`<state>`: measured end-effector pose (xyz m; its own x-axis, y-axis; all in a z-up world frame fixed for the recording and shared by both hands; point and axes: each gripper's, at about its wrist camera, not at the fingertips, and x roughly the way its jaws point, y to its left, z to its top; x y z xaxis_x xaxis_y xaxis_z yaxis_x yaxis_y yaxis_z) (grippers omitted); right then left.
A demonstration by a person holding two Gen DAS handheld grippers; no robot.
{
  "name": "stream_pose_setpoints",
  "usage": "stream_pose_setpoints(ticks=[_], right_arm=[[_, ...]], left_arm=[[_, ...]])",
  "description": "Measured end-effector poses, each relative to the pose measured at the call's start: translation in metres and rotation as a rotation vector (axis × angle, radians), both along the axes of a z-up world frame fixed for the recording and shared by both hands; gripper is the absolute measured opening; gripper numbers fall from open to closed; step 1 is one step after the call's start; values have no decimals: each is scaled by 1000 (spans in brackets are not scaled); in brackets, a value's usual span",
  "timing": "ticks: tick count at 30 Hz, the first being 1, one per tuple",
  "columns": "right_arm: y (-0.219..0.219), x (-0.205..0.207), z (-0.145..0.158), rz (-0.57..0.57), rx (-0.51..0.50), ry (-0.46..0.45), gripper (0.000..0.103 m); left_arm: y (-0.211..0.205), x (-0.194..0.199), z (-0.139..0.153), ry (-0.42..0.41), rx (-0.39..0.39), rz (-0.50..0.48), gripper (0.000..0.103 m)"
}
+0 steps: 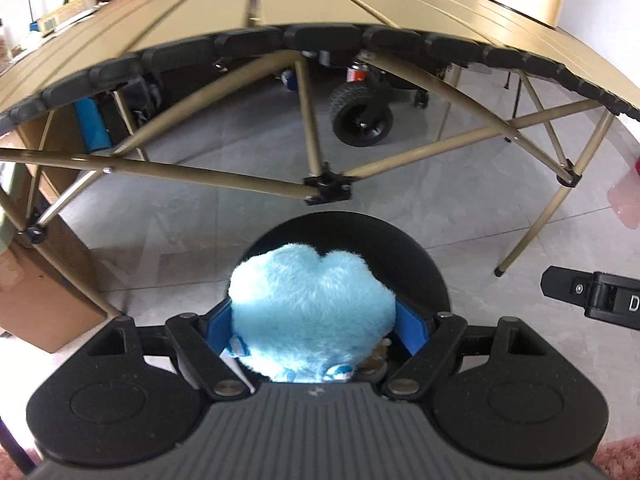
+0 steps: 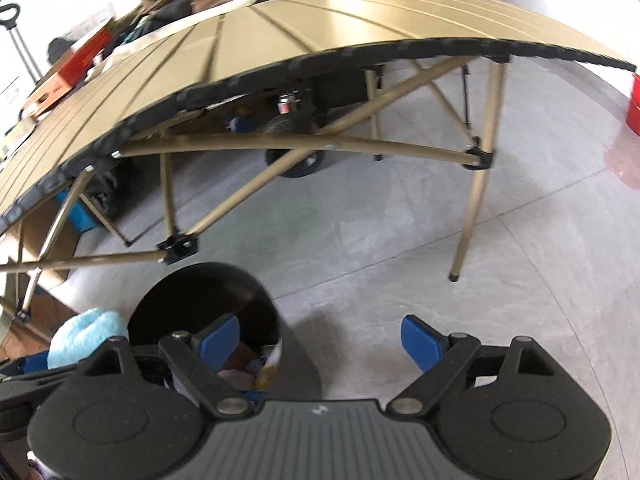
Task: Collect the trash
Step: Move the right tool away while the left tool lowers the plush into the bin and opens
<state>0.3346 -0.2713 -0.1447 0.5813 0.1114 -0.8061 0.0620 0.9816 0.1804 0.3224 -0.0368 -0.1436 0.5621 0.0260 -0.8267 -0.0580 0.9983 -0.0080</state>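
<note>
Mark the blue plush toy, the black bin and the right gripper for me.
Blue plush toy (image 1: 312, 312), left wrist view, fluffy top.
Black bin (image 2: 208, 300), right wrist view, inner wall.
Right gripper (image 2: 320, 340), right wrist view, between open pads.

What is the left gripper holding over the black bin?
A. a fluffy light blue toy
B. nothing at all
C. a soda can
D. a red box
A: the left gripper has its blue pads on both sides of a fluffy light blue toy, right above the black bin.

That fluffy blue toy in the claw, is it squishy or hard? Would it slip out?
The blue plush toy looks soft and light: its fuzzy body bulges between the left claw pads. Slipping seems unlikely, since the pile should grip. Dropped into the black bin, it probably lands quietly.
</note>
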Motion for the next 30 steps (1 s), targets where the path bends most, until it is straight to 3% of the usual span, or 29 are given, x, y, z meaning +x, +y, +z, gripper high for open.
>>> stream_pose_setpoints(ticks=[15, 30], right_arm=[[-25, 1, -13, -71, -12, 18, 88], [-35, -1, -17, -110, -6, 26, 88]], left_arm=[[-27, 41, -36, 117, -29, 31, 81], [-31, 52, -65, 200, 1, 62, 83]])
